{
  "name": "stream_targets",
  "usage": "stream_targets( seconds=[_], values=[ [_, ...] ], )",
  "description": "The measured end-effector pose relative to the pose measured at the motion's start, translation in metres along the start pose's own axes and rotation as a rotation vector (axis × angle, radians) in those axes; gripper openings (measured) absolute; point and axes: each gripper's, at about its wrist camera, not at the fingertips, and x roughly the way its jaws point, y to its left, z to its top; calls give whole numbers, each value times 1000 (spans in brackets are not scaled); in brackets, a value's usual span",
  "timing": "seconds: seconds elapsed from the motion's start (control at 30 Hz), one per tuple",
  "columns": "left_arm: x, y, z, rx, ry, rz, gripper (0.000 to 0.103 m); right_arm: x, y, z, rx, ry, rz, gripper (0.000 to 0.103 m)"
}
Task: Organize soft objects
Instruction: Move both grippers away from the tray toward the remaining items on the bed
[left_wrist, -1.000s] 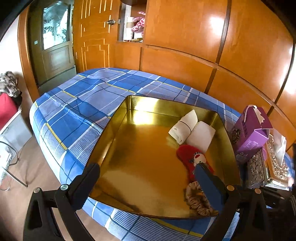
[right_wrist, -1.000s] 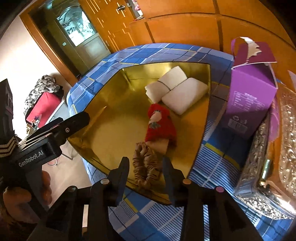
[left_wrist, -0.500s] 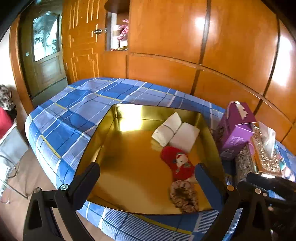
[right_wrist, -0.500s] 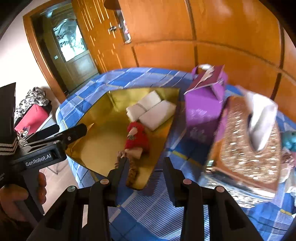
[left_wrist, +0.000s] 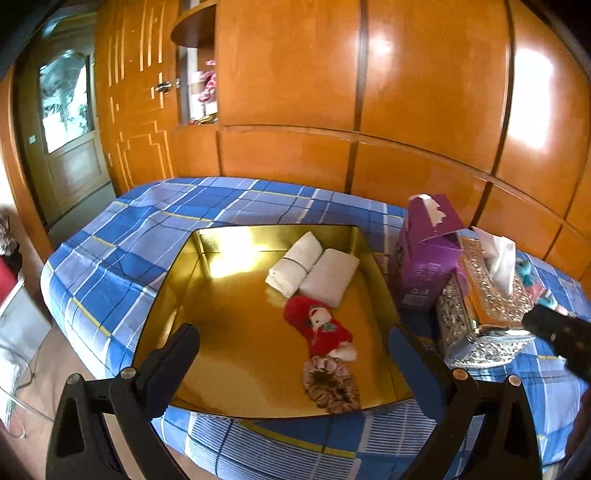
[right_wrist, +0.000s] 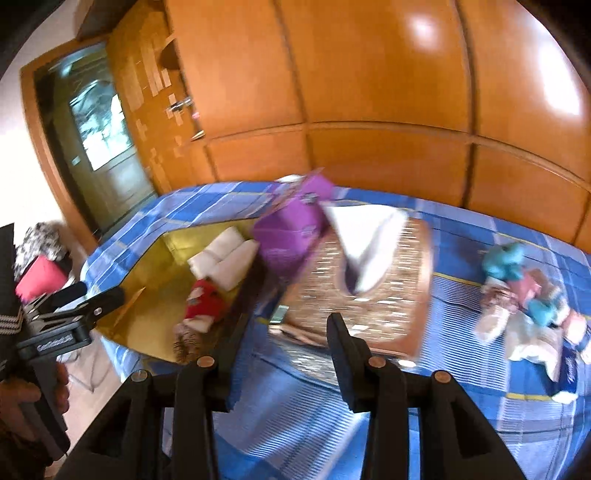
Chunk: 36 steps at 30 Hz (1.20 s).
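A gold tray (left_wrist: 221, 332) lies on the blue plaid bed. In it are two white folded cloths (left_wrist: 314, 269), a red plush stocking (left_wrist: 321, 325) and a brown scrunchie (left_wrist: 332, 387). My left gripper (left_wrist: 291, 350) is open and empty, held back from the tray's near edge. My right gripper (right_wrist: 284, 336) is open and empty, above the bed in front of the glittery tissue box (right_wrist: 369, 288). A pile of soft items (right_wrist: 524, 306), teal, pink and white, lies on the bed at the right. The tray (right_wrist: 147, 280) sits at the left in the blurred right wrist view.
A purple box (left_wrist: 424, 251) and the glittery tissue box (left_wrist: 484, 295) stand right of the tray. Wooden wardrobe panels (left_wrist: 369, 92) run behind the bed. A door (left_wrist: 70, 140) is at far left. The bed edge drops to the floor at the left.
Both grippers have pulled back from the tray. The right gripper has swung right, past the scrunchie, towards the tissue box and the soft pile. Both stay open.
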Motion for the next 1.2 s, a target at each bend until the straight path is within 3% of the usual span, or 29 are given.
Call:
stream_targets(
  seconds=[0.23,0.63,0.9,1.2],
  values=[
    [-7,-22,3,54,-9,-23,103,-23,-60,-13,131,-26,-105,40],
    [-20,-66,8,164,-32,-92,103,-57,-139,-55,273,10,-273,40],
    [-33,-101,10,237,-47,-151,103,-75,-174,-86,341,39,-358,40],
    [-39,-146,9,343,-54,-219,103,-80,-197,-107,414,48,-393,40]
  ],
)
